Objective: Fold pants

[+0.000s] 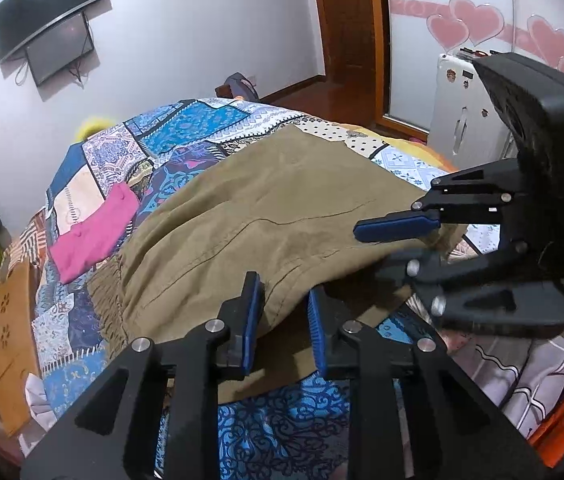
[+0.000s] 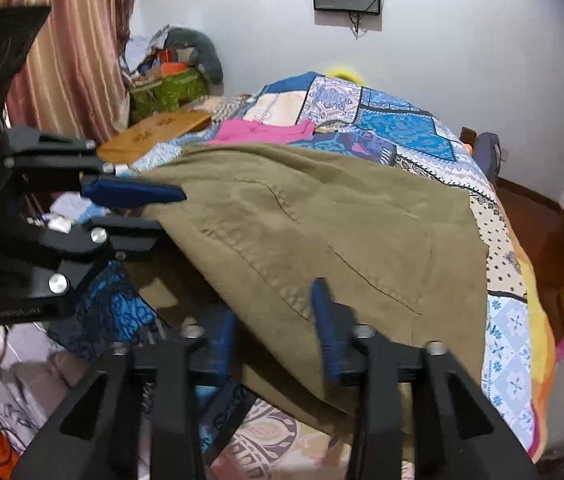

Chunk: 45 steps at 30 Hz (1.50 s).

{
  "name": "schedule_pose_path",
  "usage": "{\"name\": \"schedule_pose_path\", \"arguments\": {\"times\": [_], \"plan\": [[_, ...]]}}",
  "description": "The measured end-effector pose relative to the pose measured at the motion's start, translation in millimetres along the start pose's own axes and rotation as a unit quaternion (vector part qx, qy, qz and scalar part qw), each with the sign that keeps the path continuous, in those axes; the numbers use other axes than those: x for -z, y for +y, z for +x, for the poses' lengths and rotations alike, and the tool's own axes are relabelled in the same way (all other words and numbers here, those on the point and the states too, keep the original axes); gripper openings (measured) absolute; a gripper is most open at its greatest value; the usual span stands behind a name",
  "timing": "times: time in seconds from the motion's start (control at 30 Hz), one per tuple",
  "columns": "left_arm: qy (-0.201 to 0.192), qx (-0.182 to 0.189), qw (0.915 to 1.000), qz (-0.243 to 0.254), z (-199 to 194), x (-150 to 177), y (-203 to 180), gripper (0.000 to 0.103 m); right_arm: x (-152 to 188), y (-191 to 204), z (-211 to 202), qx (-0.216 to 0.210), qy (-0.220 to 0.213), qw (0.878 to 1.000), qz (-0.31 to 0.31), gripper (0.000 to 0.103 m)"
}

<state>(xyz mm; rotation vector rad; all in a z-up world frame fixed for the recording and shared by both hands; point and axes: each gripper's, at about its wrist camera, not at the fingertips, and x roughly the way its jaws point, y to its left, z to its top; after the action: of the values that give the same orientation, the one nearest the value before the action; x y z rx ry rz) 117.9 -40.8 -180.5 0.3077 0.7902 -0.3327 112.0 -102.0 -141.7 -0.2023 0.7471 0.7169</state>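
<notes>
Khaki pants (image 1: 262,208) lie spread across the patchwork bedspread (image 1: 186,128), near edge raised off it with shadow beneath. In the left wrist view my left gripper (image 1: 284,326) sits at the bottom, its blue pads pinching a fold of that near edge. To its right, my right gripper (image 1: 402,248) reaches in sideways and clamps the same edge. In the right wrist view the pants (image 2: 322,220) run between the pads of my right gripper (image 2: 274,338), and my left gripper (image 2: 142,216) grips the edge at the left.
A folded pink garment (image 1: 94,232) lies on the bed beyond the pants. A wooden board (image 2: 154,132) rests at the bed's far left corner by a striped curtain (image 2: 66,40) and a pile of bags (image 2: 170,76). A white appliance (image 1: 458,112) stands at right.
</notes>
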Motion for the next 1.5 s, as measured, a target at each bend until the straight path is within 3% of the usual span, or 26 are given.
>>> {"name": "schedule_pose_path", "arguments": {"times": [0.23,0.33,0.4,0.47,0.5,0.6,0.8,0.97,1.2,1.5], "plan": [[0.011,0.02,0.9997,-0.003,1,11,-5,0.023,10,9,-8,0.0,0.015,0.999,-0.033,0.014],[0.03,0.02,0.9993,0.005,7,18,-12,0.023,15,8,1,-0.009,0.045,0.998,-0.03,0.016],[0.041,0.017,0.999,0.005,10,21,-14,0.024,18,6,5,-0.018,0.067,0.997,-0.02,0.024],[0.043,0.019,0.9989,0.003,7,24,-13,0.028,18,4,2,-0.037,0.072,0.997,-0.01,0.054],[0.045,0.023,0.9987,0.0,5,24,-12,0.033,17,4,-1,-0.042,0.07,0.997,-0.007,0.058],[0.038,0.04,0.9982,-0.024,-8,25,0,0.047,17,5,-10,-0.048,0.067,0.997,-0.005,0.058],[0.005,0.028,0.9972,-0.069,-39,18,26,0.051,4,-2,-29,-0.053,0.025,0.998,0.029,0.058],[0.001,0.001,0.9933,-0.115,-37,15,52,0.054,-3,-14,-21,-0.045,0.007,0.996,0.077,0.058],[0.059,-0.013,0.9847,-0.163,5,42,72,0.054,19,-34,17,-0.04,0.071,0.989,0.127,0.058],[0.07,-0.04,0.9809,-0.177,1,67,90,0.058,48,-71,-10,0.023,0.087,0.985,0.15,0.045]]}}
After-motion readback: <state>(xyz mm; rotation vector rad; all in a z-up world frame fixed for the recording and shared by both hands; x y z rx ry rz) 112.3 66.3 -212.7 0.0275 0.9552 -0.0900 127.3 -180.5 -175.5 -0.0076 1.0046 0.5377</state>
